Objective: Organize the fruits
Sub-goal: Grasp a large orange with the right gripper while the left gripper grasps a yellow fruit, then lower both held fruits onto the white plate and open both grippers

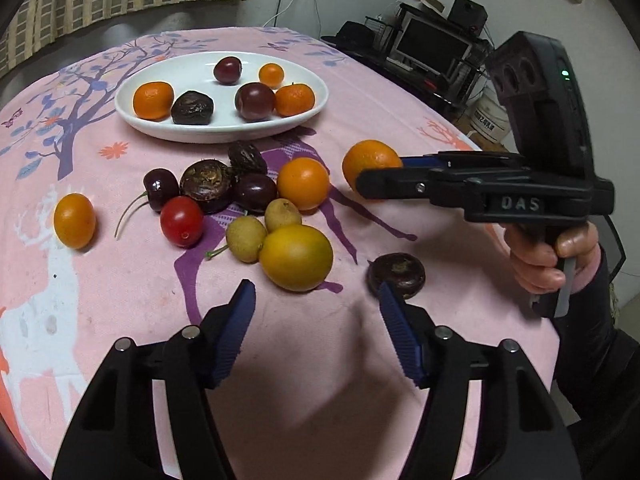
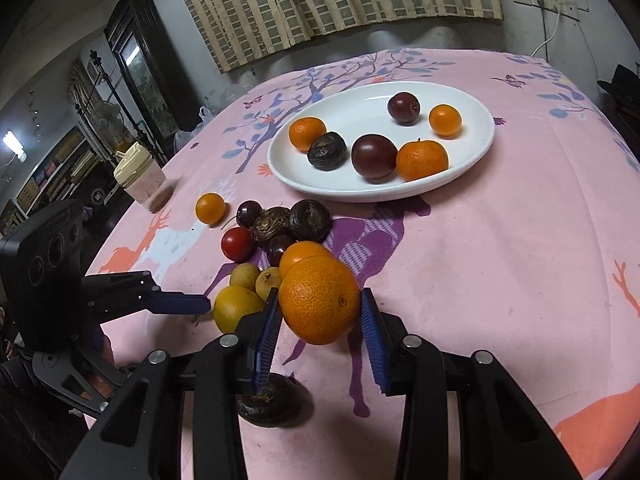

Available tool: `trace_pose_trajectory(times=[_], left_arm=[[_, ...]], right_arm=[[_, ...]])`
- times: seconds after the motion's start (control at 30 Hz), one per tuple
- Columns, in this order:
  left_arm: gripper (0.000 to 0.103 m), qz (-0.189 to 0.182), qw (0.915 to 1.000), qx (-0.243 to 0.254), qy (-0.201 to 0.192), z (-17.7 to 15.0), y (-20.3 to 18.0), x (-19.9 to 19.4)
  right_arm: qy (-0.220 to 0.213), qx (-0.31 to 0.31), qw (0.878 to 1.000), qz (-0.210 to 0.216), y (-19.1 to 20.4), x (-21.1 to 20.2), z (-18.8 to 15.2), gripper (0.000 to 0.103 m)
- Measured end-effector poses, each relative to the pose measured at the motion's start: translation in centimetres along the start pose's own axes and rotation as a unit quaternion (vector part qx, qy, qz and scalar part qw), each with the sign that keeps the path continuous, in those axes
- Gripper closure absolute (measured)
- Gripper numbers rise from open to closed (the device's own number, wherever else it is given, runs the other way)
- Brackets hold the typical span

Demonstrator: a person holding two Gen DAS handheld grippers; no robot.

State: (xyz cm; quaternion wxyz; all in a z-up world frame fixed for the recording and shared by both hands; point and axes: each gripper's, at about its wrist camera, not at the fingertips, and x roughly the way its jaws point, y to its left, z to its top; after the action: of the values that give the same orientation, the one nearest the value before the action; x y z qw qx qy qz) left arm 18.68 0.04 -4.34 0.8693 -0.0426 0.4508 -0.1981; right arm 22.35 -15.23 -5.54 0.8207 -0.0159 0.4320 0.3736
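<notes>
Our right tool (image 2: 320, 312) is pinching an orange (image 2: 320, 304) between its blue pads (image 2: 374, 336), lifted off the surface (image 2: 500, 280) w/ the jaws on its two sides. Our left tool (image 1: 318, 300) is spread wide, holding nothing, low over the pink cloth.

Main risk, as we judge it: the orange is round and smooth, the grip sits near its lower half, so a quick swing or a slack squeeze could let it roll out fwd. Right under the right tool lies a dark flat fruit (image 2: 268, 404); a drop there could knock it toward the edge.

Next out, the loose cluster: yellow-green citrus (image 1: 296, 258), two small tan fruits (image 1: 246, 238), a red tomato (image 1: 182, 221), cherries and dark wrinkled fruits touching each other. If we carry low across them we could clip and scatter them; the second orange (image 1: 303, 183) sits just beside the path.

Farthest, the white plate (image 2: 476, 148) already holds six fruits, incl. two mandarins and a dark plum (image 2: 374, 156). Free space is toward its back and left rim; setting down on the crowded front could bump one over the shallow edge.
</notes>
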Motion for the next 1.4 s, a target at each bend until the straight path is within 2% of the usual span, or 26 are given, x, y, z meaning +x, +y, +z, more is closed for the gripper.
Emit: trace_pose_trajectory(times=[0.2,0.27,0.37,0.67,0.83,0.97,1.1,1.27,1.4], left_arm=[[0.044,0.023,0.9994,-0.027,0.005,1.1,0.5,1.4],[0.055,0.025,0.9993,-0.024,0.01,1.4,0.5,2.0],[0.06,0.036,0.9992,-0.016,0.011,1.5,0.1,2.4],[0.063,0.036,0.9992,-0.019,0.007,1.4,0.1,2.2],[0.063,0.016,0.9998,-0.01,-0.008,1.2,0.3,0.0],[0.063,0.027,0.9984,-0.008,-0.049,3.7,1.9,-1.9],[0.063,0.052,0.9947,-0.031,-0.083,8.7,4.3,-1.3],[0.063,0.091,0.9921,-0.041,-0.076,14.0,6.5,2.1],[0.063,0.108,0.9918,-0.043,-0.054,16.8,7.6,4.7]], right_arm=[[0.001,-0.006,1.0,-0.002,0.4,-0.1,-0.1,0.063],[-0.001,-0.006,1.0,-0.003,0.5,-0.2,-0.1,0.063],[-0.001,-0.006,1.0,-0.001,0.5,-0.3,-0.2,0.063],[-0.001,-0.012,1.0,-0.001,0.8,-0.5,-0.4,0.063],[-0.02,-0.013,1.0,-0.001,0.8,-1.0,-0.2,0.063],[-0.07,0.009,0.997,-0.009,-0.1,-1.7,1.6,0.063],[-0.104,0.044,0.993,-0.044,-1.9,-0.5,5.2,0.063],[-0.11,0.057,0.988,-0.087,-4.2,2.8,9.2,0.063],[-0.104,0.058,0.988,-0.098,-5.3,4.9,10.7,0.063]])
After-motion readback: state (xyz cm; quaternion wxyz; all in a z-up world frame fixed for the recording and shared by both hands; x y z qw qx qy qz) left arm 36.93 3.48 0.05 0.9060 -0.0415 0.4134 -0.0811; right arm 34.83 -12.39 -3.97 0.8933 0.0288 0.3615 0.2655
